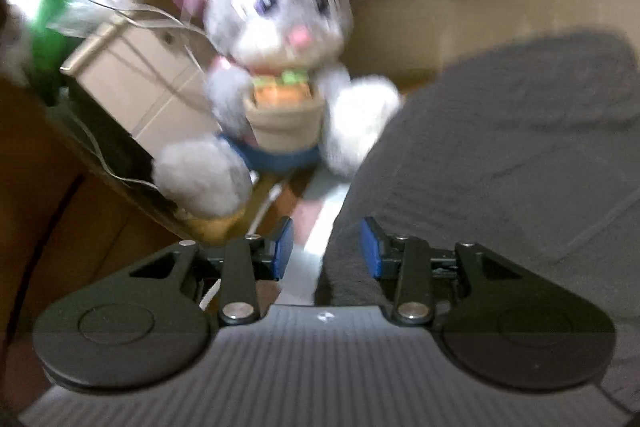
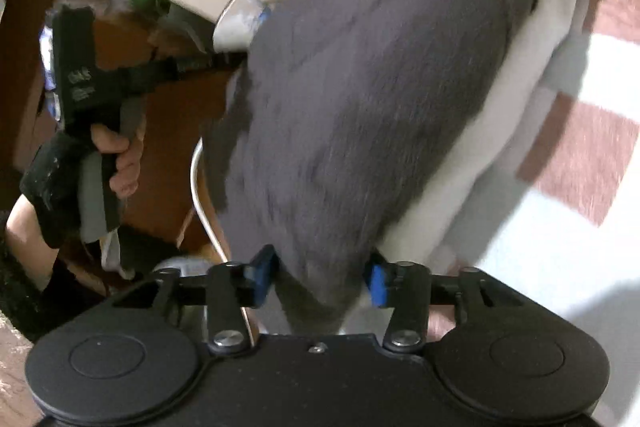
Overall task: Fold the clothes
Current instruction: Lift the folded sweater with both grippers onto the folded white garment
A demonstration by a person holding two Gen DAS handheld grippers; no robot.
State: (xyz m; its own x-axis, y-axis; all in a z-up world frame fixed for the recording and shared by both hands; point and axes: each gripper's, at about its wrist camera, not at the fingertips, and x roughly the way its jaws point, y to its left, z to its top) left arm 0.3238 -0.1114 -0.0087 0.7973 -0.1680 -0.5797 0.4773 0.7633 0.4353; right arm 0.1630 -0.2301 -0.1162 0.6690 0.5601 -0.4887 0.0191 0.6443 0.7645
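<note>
the right gripper is seen with its blue pads set apart at a middling width, and the near end of the grey garment lies between them; no pinch on the cloth can be made out, so the jaws are read as open around it, not closed on it. the left gripper is also parted, somewhat narrower, with the garment's edge just beside its right pad and nothing seen between the pads. in the right wrist view this tool is held by a hand off to the left, apart from the cloth.

the grey garment is spread lengthwise on a white cloth over a checked blanket, its far end near a plush rabbit and a cardboard box.

for a clean fold, the near hem is probably best gathered fully into the right pads before any lift, so that only the grey layer is taken and the white cloth is left behind. the left pads are likely better brought to the opposite corner of the same edge, so that the hem is raised evenly. the blur suggests movement; a slower approach would be advised.
</note>
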